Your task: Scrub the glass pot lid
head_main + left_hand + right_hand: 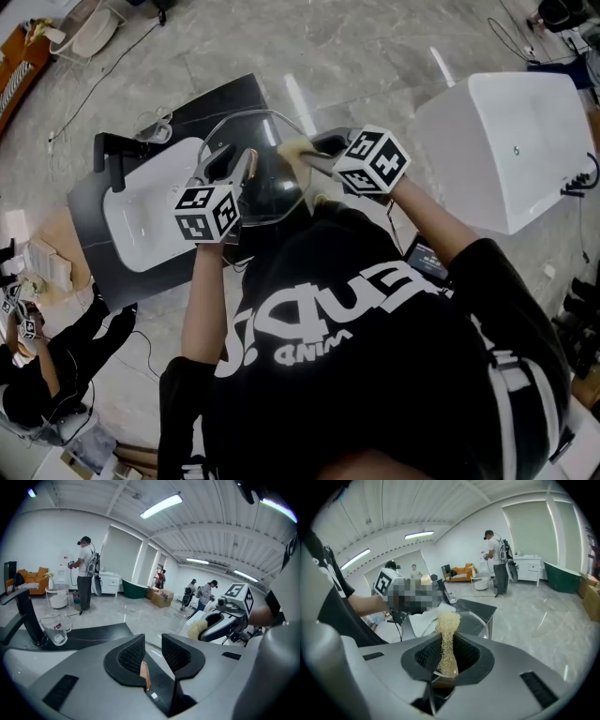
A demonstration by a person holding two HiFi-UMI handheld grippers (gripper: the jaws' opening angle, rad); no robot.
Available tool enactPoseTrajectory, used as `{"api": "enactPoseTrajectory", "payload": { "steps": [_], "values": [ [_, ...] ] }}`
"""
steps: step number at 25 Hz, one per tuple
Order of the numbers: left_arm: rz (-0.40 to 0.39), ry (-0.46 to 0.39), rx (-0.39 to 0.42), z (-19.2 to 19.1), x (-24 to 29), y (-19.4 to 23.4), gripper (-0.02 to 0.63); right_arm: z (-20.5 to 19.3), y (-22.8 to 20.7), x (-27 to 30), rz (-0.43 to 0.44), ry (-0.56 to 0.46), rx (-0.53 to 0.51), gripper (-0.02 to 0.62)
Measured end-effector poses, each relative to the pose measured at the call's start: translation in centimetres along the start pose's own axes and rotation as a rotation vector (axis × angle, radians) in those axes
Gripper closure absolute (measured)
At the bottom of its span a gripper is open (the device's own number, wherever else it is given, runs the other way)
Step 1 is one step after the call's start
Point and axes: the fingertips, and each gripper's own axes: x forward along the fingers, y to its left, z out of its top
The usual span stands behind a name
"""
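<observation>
The glass pot lid [267, 192] is held tilted over the sink, between the two grippers. My left gripper [234, 161] grips it, and a copper-coloured part of the lid [145, 674] sits between its pads [133, 656]. My right gripper [314, 155] is shut on a pale yellow fibrous scrubber [295, 150], whose tip sits at the lid's upper right edge. In the right gripper view the scrubber [447, 641] stands upright between the jaws, with the lid [476, 620] just beyond it. From the left gripper view I see the right gripper [225, 620] and the scrubber [197, 629] to the right.
Below the lid is a white sink [150, 211] set in a dark counter [103, 272], with a black tap [117, 155] and a glass mug [155, 127] behind it. A white bathtub [506, 141] stands at the right. A person [37, 366] sits at the lower left, and others stand farther off.
</observation>
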Motion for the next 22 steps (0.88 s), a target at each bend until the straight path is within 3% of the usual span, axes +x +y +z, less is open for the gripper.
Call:
{"api": "enactPoseTrajectory", "payload": {
  "steps": [7, 19, 22],
  "values": [
    [-0.041, -0.079, 0.014, 3.6, -3.2, -2.4, 0.591, 4.5, 0.5, -3.5, -0.072, -0.206, 0.041, 0.548],
    [0.016, -0.341, 0.082, 6.4, -5.7, -3.0, 0.592, 7.5, 0.7, -5.9, -0.167, -0.493, -0.052, 0.548],
    [0.054, -0.377, 0.159, 6.3, -5.7, -3.1, 0.592, 7.5, 0.8, -5.9, -0.183, -0.520, -0.071, 0.548]
  ]
}}
